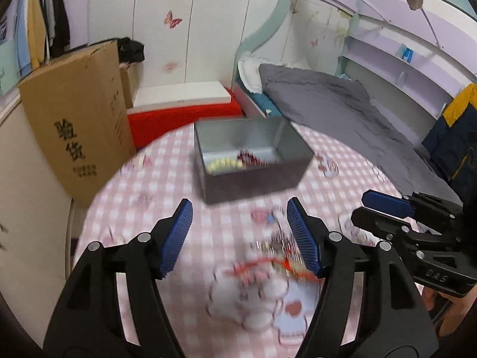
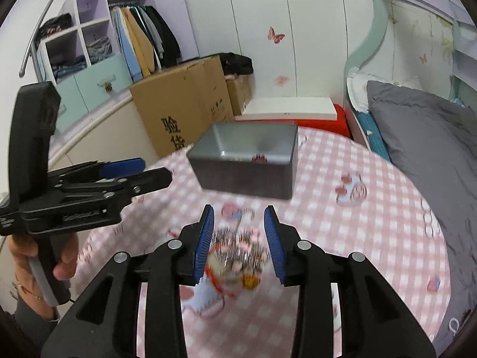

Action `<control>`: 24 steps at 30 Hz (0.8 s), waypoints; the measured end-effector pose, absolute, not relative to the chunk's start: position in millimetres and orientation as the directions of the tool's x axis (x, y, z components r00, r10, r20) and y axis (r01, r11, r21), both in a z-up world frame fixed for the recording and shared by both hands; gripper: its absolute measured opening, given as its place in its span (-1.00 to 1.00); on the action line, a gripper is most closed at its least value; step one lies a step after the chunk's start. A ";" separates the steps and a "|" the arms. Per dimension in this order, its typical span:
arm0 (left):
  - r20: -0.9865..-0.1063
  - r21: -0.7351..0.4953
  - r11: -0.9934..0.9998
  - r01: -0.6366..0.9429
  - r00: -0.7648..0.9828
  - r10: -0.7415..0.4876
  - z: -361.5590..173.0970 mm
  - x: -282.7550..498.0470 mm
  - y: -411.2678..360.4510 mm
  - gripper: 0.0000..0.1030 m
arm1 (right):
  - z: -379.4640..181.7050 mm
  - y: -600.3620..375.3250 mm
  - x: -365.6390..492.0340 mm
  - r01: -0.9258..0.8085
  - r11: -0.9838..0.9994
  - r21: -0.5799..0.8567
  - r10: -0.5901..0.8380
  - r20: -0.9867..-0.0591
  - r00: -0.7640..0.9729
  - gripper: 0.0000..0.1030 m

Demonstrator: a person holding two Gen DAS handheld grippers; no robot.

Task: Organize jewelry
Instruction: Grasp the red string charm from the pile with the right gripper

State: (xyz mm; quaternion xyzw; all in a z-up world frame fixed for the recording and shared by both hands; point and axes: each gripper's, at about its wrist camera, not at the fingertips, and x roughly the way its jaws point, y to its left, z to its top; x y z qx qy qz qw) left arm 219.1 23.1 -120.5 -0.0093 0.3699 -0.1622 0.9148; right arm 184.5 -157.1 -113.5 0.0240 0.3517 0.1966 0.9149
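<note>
Pink-and-white checked cloth with cartoon prints covers the round bench point(image 1: 143, 205), which stands in a bedroom between a grey-covered bed point(image 1: 337, 110) and a tall cardboard box point(image 1: 74, 119) printed with black characters. White wardrobe doors with butterfly stickers point(image 1: 172, 20) fill the wall behind, and clothes hang on a rail at the far left.

An open grey metal box point(image 1: 256, 176) sits on the far half of the bench. Inside it lie a string of pale yellow beads point(image 1: 224, 164) and a dark red piece point(image 1: 249, 158), both blurred.

Nearer the cameras, a tangled heap of jewelry point(image 2: 235, 256) rests on the cloth: silvery chain, a red cord and a small amber bit, too smeared to tell apart further.

The left hand-held gripper point(image 1: 240, 235) has its blue ribbed pads spread wide; part of the heap shows in the gap, close to the right-hand pad, but nothing is pinched. The right hand-held gripper point(image 2: 240, 244) stands partly spread, with the heap showing between its pads and no pad pressing on it.

In the right wrist view the left tool appears from the side at the left edge, held by a hand point(image 2: 41, 264) with a thin bracelet on the wrist.
</note>
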 end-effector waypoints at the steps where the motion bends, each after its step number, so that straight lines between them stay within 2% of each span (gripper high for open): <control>1: -0.683 -0.138 0.949 0.284 0.667 -0.299 -126.2 212.1 23.1 0.27 | -118.0 -155.5 179.7 -0.340 0.924 0.174 0.368 -0.644 0.671 -0.36; 6: -0.719 -0.151 0.960 0.235 0.640 -0.270 -149.5 191.8 29.4 0.27 | -137.8 -140.9 166.0 -0.375 0.914 0.154 0.372 -0.685 0.627 -0.37; 14: -0.748 -0.162 0.968 0.194 0.616 -0.248 -169.1 175.6 47.6 0.27 | -171.5 -98.7 167.7 -0.438 0.899 0.030 0.312 -0.746 0.589 -0.37; 15: -0.750 -0.160 0.968 0.194 0.614 -0.247 -170.6 174.3 47.4 0.27 | -174.6 -97.0 167.2 -0.439 0.898 0.021 0.306 -0.747 0.590 -0.44; 16: -0.752 -0.160 0.968 0.194 0.612 -0.247 -172.1 174.0 47.3 0.27 | -178.6 -94.4 168.8 -0.443 0.897 0.007 0.295 -0.754 0.587 -0.66; 18: -0.754 -0.164 0.966 0.199 0.606 -0.253 -174.4 174.2 46.7 0.27 | -183.2 -94.0 170.3 -0.436 0.900 -0.027 0.267 -0.757 0.597 -0.89; 19: -0.755 -0.164 0.966 0.198 0.605 -0.253 -175.7 174.5 46.2 0.27 | -182.0 -94.3 170.8 -0.437 0.899 -0.023 0.271 -0.755 0.597 -0.95; 24: -0.756 -0.169 0.959 0.229 0.594 -0.275 -180.6 175.8 35.8 0.27 | -162.2 -112.8 168.1 -0.422 0.905 0.057 0.333 -0.713 0.617 -0.99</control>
